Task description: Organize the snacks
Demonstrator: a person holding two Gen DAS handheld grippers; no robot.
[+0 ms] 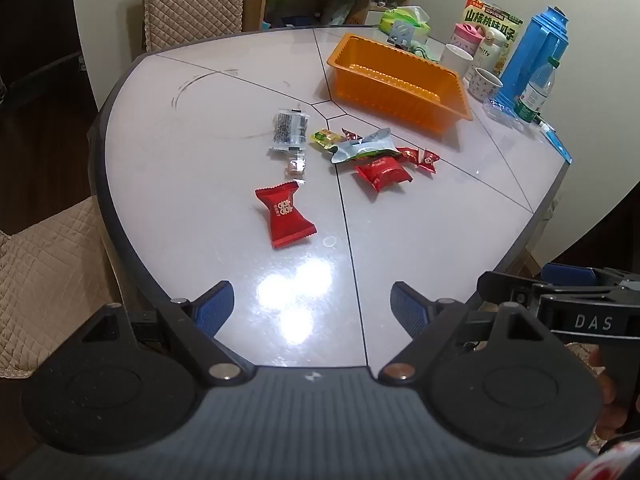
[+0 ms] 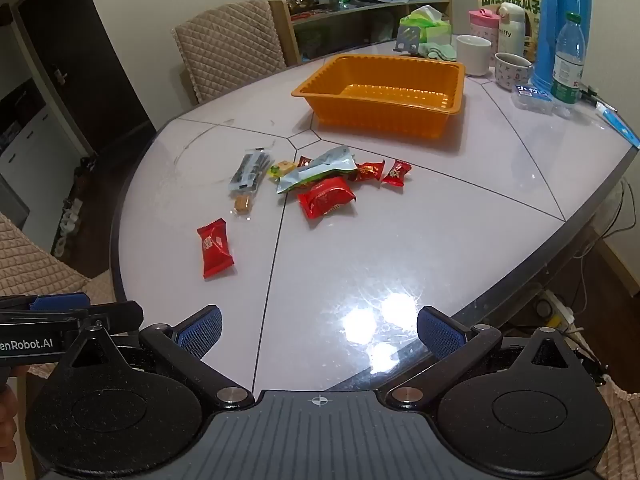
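- Sitting toward the far side of the pale glossy worktop (image 2: 400,240), the orange ribbed plastic tray (image 2: 384,94) holds nothing; its floor is bare.
- Two mugs stand behind the tray: a plain white mug (image 2: 473,54) and a patterned white mug (image 2: 512,67); what they hold cannot be seen.
- Beside them stand one tall blue thermos jug (image 2: 562,20), one clear plastic water bottle with a green cap (image 2: 568,60), one pink lidded cup (image 2: 483,28) and one white flask (image 2: 511,26).
- All snacks lie loose on the worktop in front of the tray, none inside it.
- One large red pillow-shaped packet (image 2: 215,246) lies alone, nearest the grippers.
- One clear sleeve of dark snack sticks (image 2: 250,170) lies just left of the cluster, with one small brown wrapped sweet (image 2: 243,203) at its near end.
- The cluster holds one silver-and-green foil pouch (image 2: 320,168) overlapping one red rounded packet (image 2: 326,198), one small yellow-green sweet (image 2: 282,168), and three small red wrapped candies (image 2: 370,171).
- The left gripper (image 1: 312,304) has its jaws spread wide, nothing between them.
- The right gripper (image 2: 318,330) likewise has its jaws apart and empty, above the near worktop edge.
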